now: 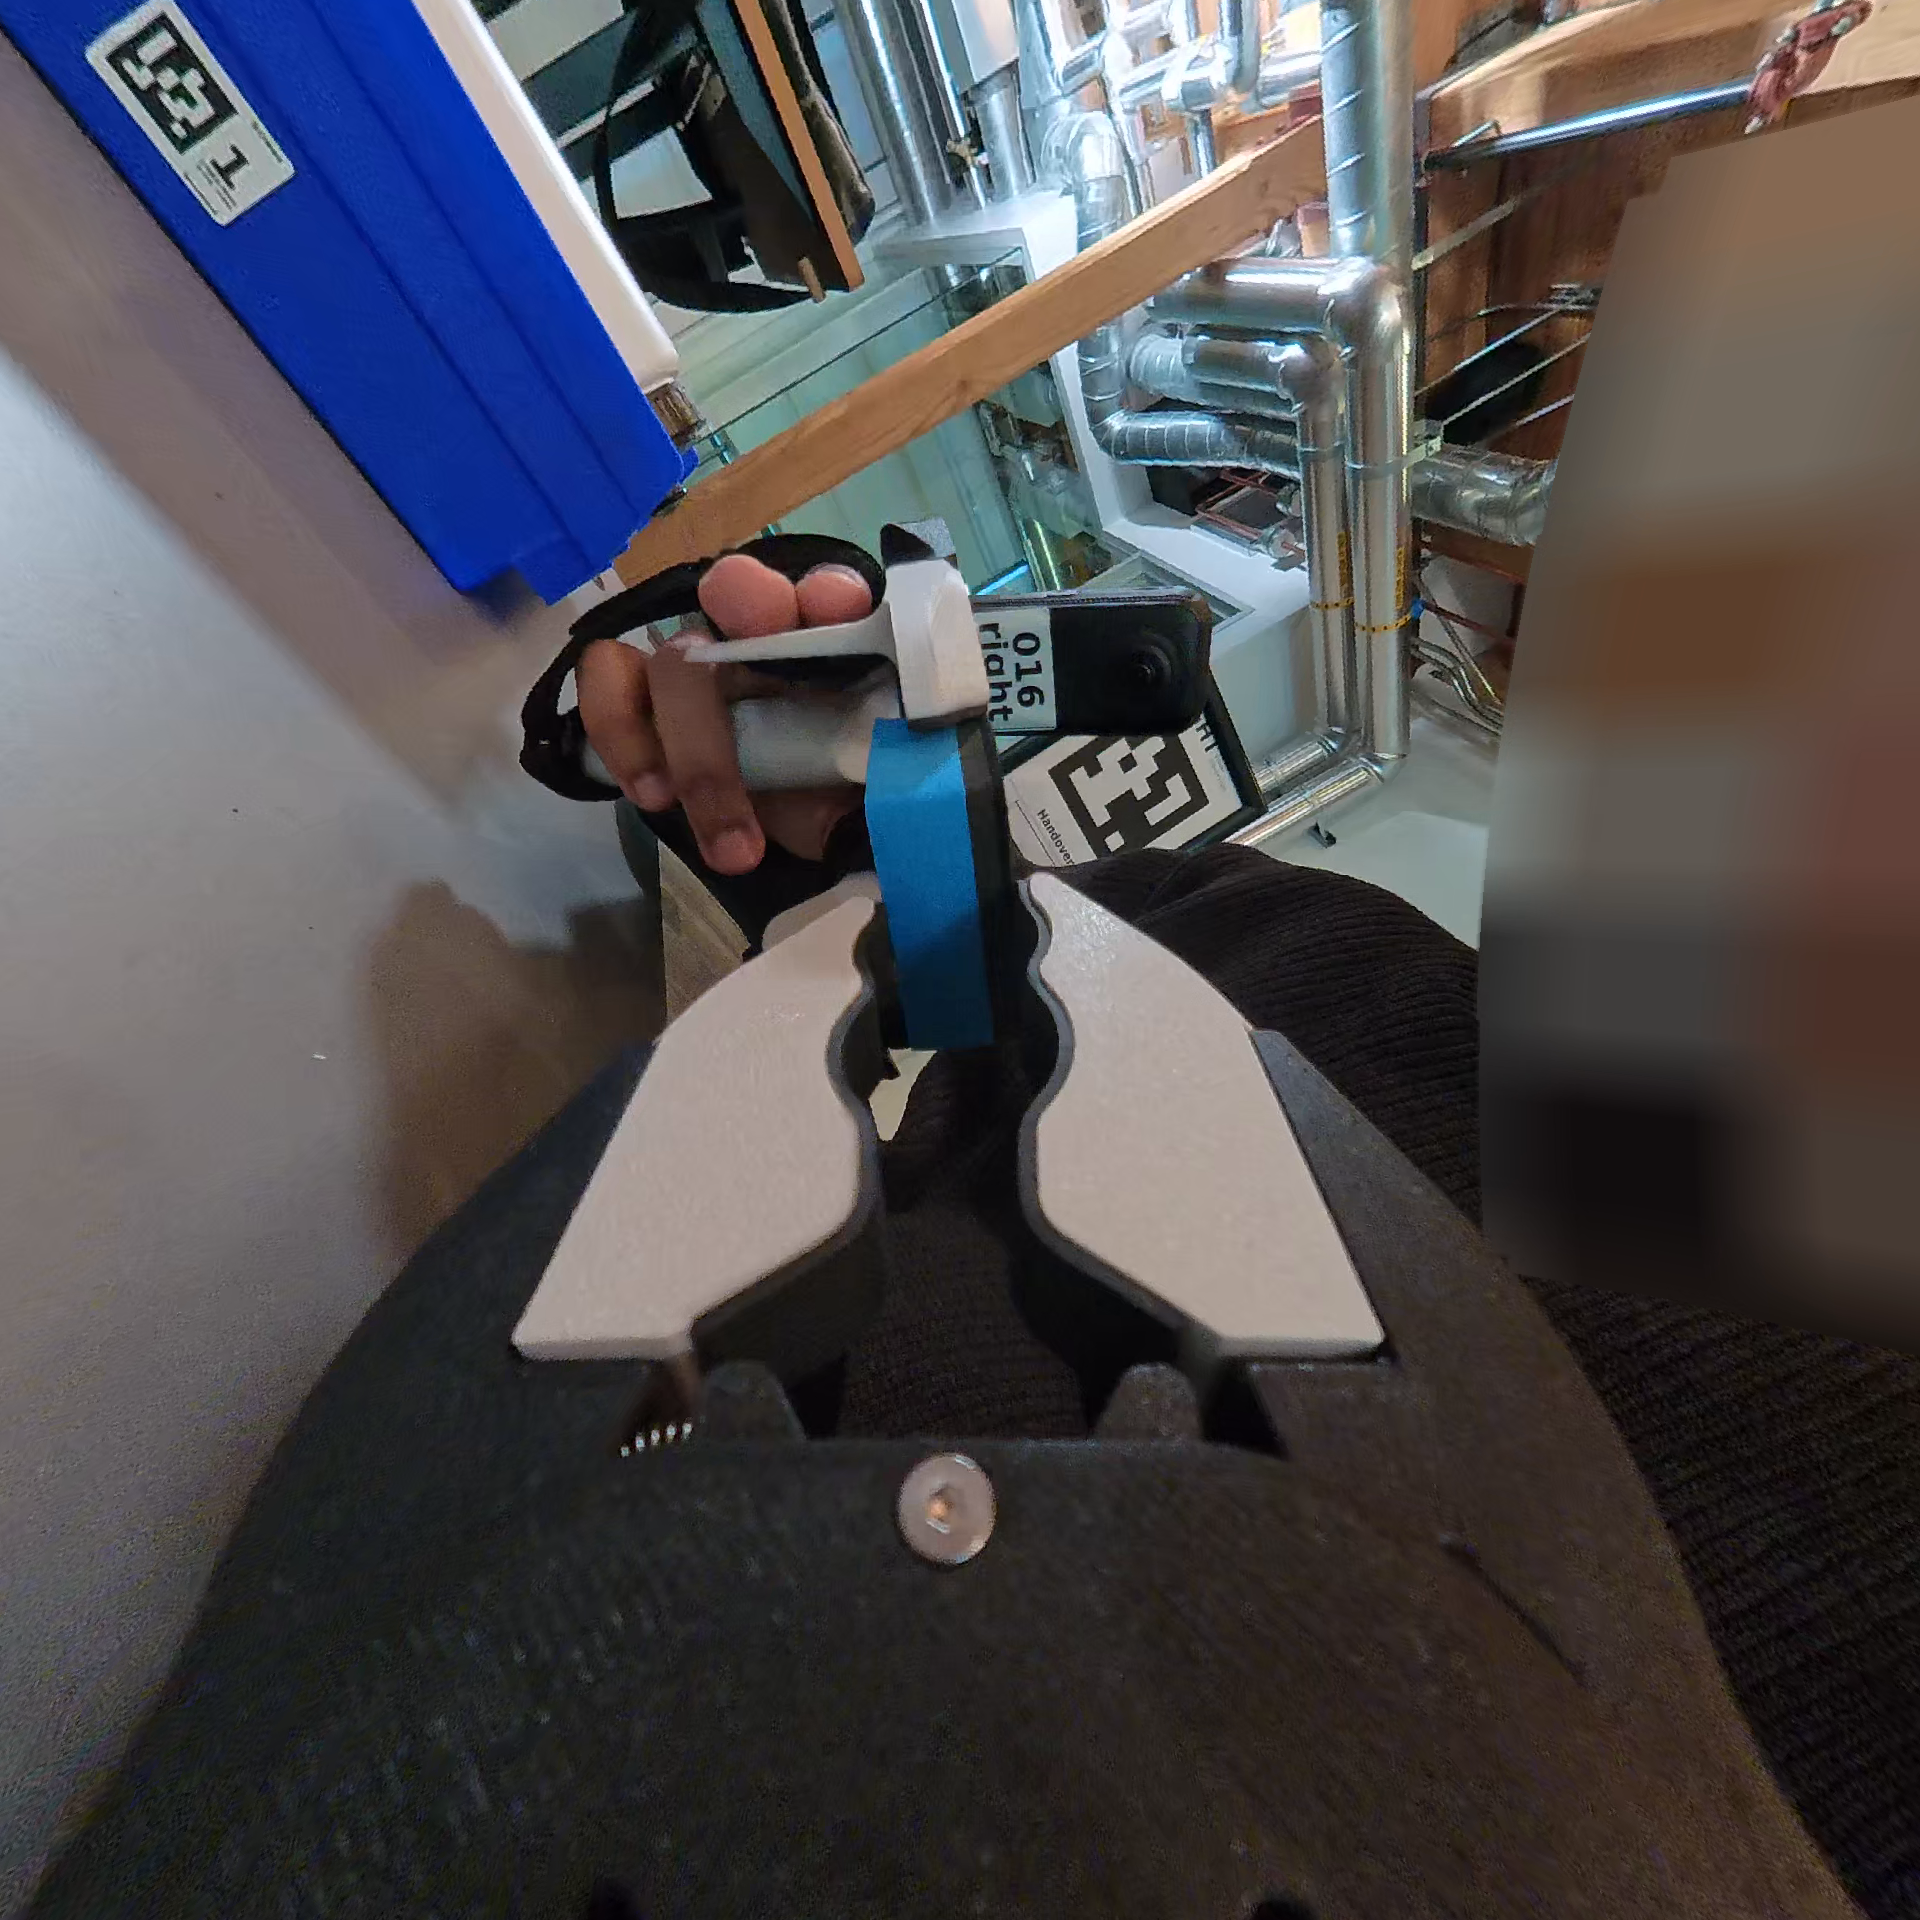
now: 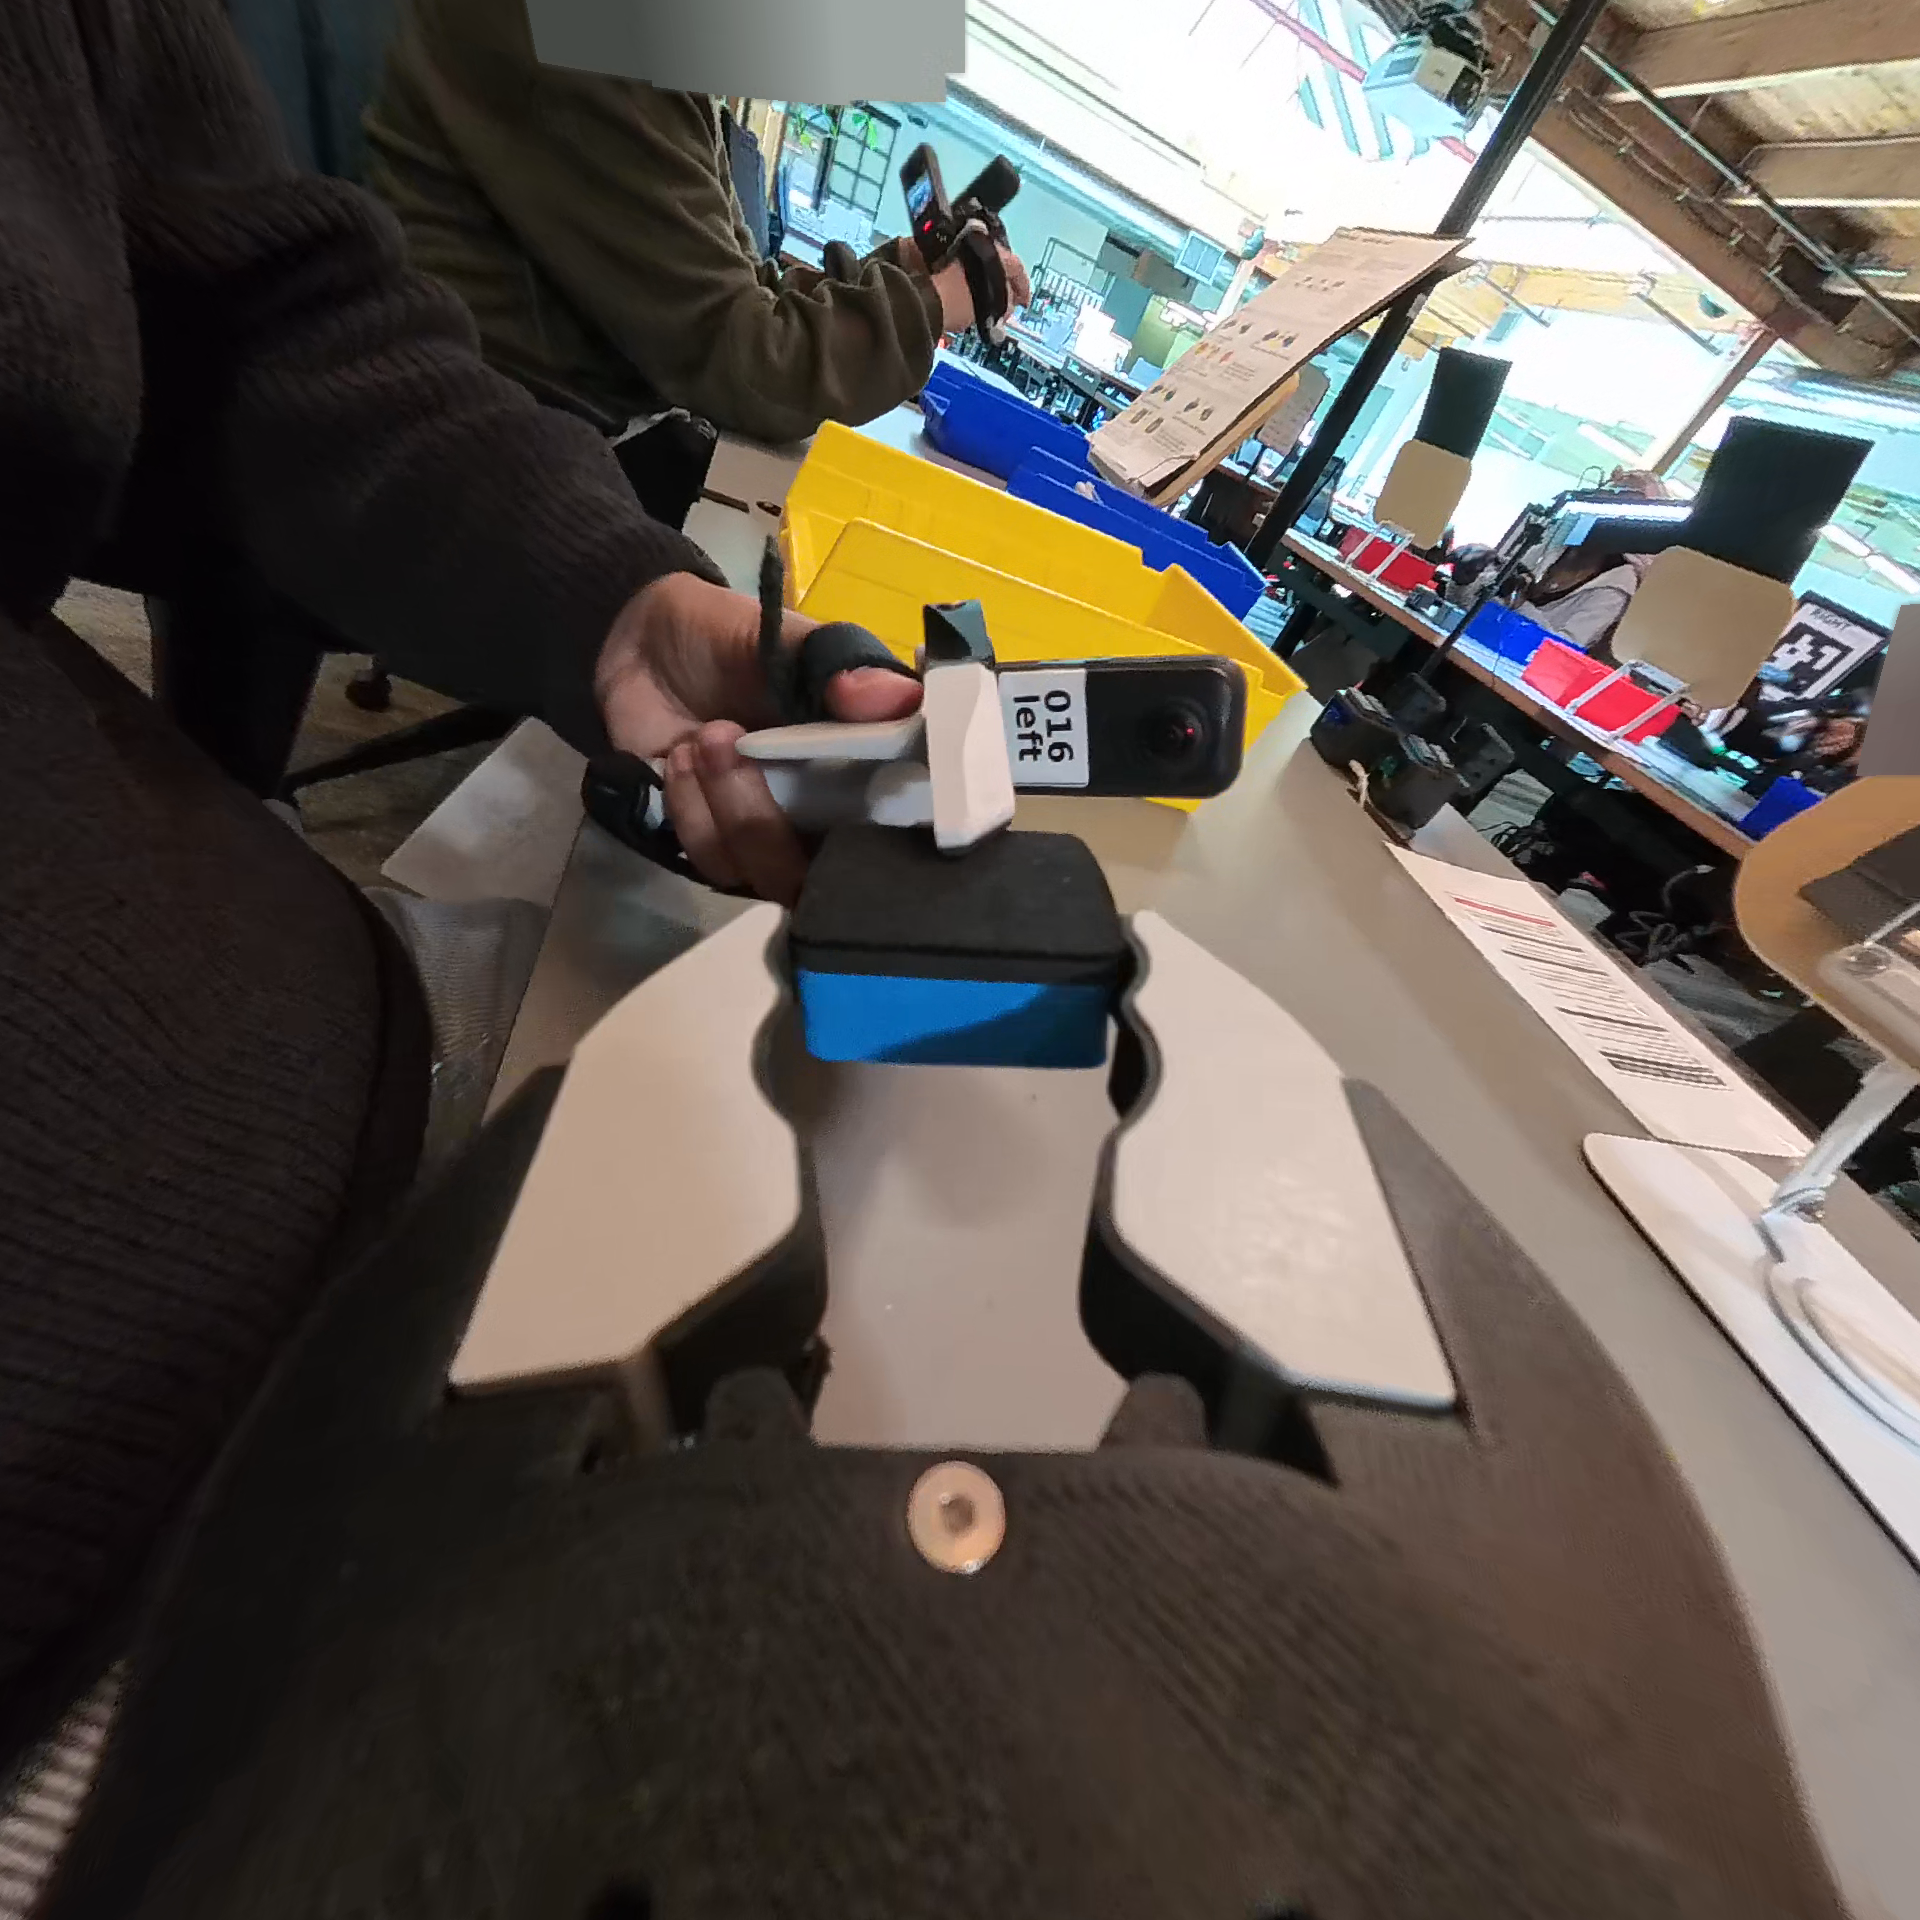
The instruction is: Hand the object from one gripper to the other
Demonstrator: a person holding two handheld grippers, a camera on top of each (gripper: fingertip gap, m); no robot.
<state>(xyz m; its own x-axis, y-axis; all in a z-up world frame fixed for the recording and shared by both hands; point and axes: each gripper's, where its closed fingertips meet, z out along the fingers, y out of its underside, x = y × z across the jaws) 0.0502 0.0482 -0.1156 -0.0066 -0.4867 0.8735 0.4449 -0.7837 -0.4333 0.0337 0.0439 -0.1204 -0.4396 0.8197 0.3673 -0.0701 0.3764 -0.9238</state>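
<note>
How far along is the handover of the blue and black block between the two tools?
Done: both tools are at the blue and black block, off the table. In hand: the right tool clamps its two ends, while the left tool brackets its thin sides; whether that one is gripping is unclear. Left: one tool must let go and draw back, leaving the other holding alone.

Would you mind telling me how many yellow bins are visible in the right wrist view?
2. The nearer yellow bin lies on the table beyond the blue-and-black block; the farther yellow bin sits directly behind it. More may be hidden by the sleeve.
</note>
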